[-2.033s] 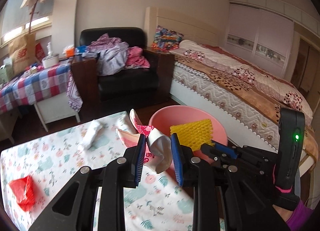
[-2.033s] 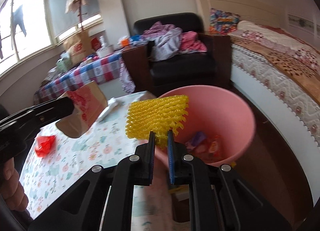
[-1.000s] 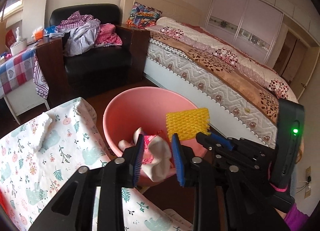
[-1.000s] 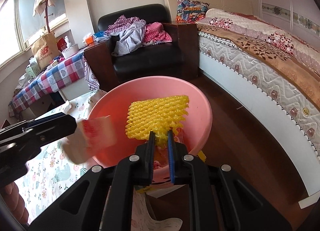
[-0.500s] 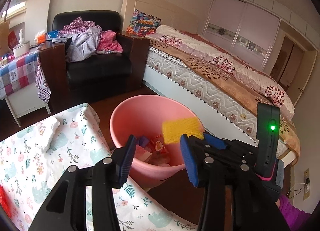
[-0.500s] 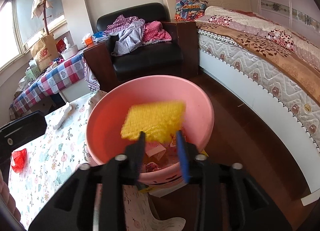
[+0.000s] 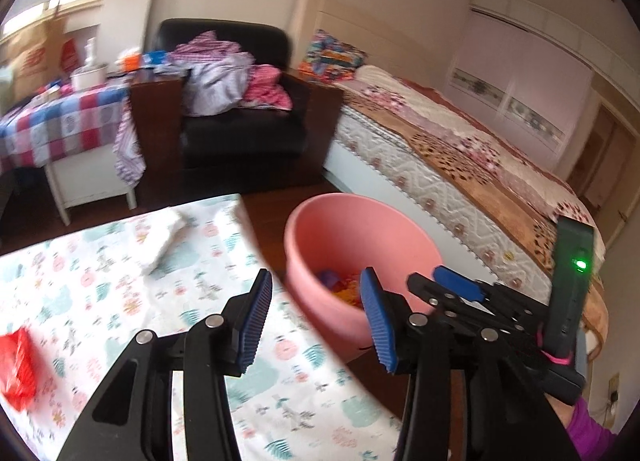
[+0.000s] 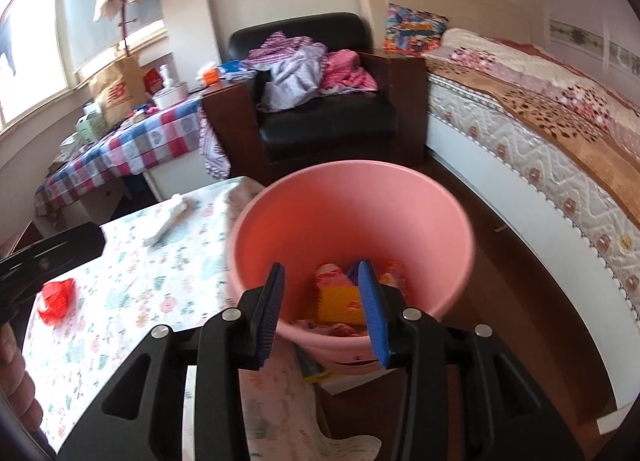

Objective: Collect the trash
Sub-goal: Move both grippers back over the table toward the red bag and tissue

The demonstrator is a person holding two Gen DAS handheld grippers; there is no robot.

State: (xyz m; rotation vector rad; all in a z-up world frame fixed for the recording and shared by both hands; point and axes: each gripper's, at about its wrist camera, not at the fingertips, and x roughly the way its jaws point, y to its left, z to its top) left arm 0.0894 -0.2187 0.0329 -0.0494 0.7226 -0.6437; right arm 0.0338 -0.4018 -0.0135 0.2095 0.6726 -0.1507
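Note:
The pink bin (image 8: 348, 213) stands on the floor beside the floral-cloth table (image 8: 120, 301). In it lie a yellow foam net (image 8: 340, 303), a pink-and-white paper cup (image 8: 330, 275) and other wrappers. My right gripper (image 8: 322, 281) hangs open over the bin's near rim with nothing between its blue pads. My left gripper (image 7: 316, 301) is open and empty above the table's corner, just left of the bin (image 7: 360, 233). On the table lie a red wrapper (image 7: 16, 365) at the left and a white crumpled tissue (image 7: 168, 237) near the far edge.
A bed (image 7: 460, 165) runs along the right. A black armchair (image 7: 240, 133) piled with clothes stands behind the bin. A checkered table (image 8: 132, 149) with clutter is at the far left. Papers (image 8: 332, 375) lie on the floor under the bin.
Both grippers opened. The paper cup left the left jaws and the yellow foam net left the right jaws; both now lie in the bin. The left gripper swung back toward the table.

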